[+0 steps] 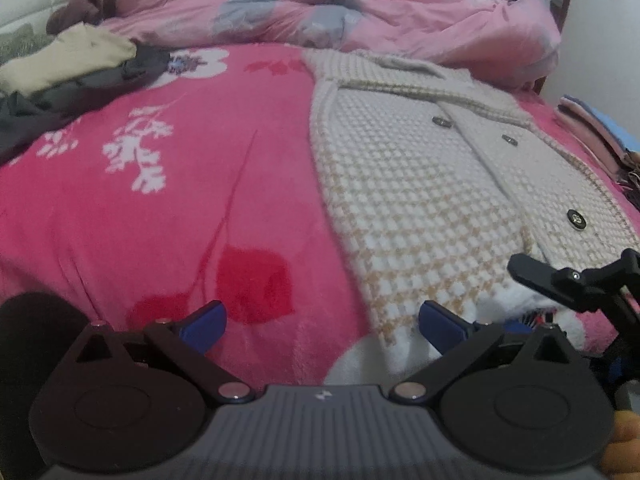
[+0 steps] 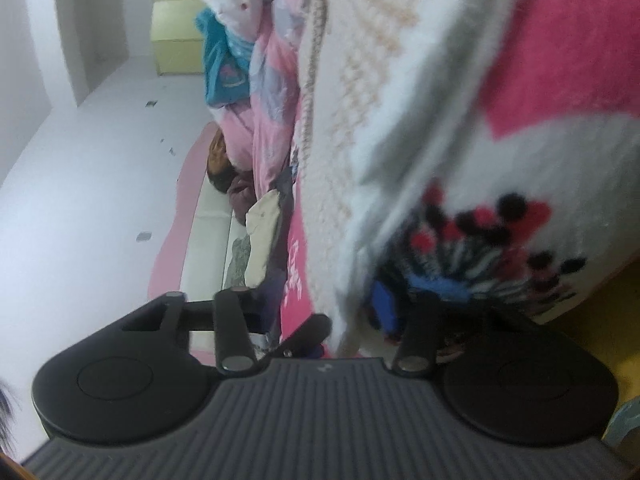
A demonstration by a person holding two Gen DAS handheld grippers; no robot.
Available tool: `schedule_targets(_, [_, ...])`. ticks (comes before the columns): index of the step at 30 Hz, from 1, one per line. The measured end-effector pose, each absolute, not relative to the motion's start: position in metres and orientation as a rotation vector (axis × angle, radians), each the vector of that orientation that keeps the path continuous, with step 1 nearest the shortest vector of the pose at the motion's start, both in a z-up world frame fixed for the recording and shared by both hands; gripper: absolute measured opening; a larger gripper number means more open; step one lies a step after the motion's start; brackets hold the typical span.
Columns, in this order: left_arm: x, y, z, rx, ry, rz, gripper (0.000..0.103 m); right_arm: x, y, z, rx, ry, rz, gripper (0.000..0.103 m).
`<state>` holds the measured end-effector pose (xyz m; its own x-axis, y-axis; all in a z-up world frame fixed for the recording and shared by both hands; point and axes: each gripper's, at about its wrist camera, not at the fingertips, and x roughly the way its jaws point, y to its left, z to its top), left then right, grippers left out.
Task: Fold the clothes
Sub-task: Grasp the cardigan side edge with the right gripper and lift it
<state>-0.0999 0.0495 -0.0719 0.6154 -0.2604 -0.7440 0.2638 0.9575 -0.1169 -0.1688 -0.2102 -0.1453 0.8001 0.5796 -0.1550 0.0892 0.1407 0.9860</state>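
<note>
A bright pink blanket (image 1: 180,208) printed with white sprigs and red flowers covers the bed, a crumpled pale pink floral duvet (image 1: 360,20) is heaped along its far edge, and a yellow-green cabinet (image 2: 176,28) stands against the white wall (image 2: 80,184) beyond.

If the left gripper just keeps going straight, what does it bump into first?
Probably the pink flowered fleece blanket on the bed; the open left gripper points at it, just beside the cream checked knit cardigan's hem. Depth is unclear.
</note>
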Motion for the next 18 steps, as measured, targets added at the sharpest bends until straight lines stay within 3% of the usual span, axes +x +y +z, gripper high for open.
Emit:
schedule_targets(8, [-0.097, 0.054, -0.077, -0.018, 0.891, -0.293, 0.103, -0.168, -0.220, -0.144, 1.413, 0.540, 0.356, 0.033])
schedule_targets(18, [-0.096, 0.055, -0.077, -0.021, 0.894, -0.300, 0.103, -0.161, -0.211, -0.152, 1.442, 0.551, 0.404, 0.031])
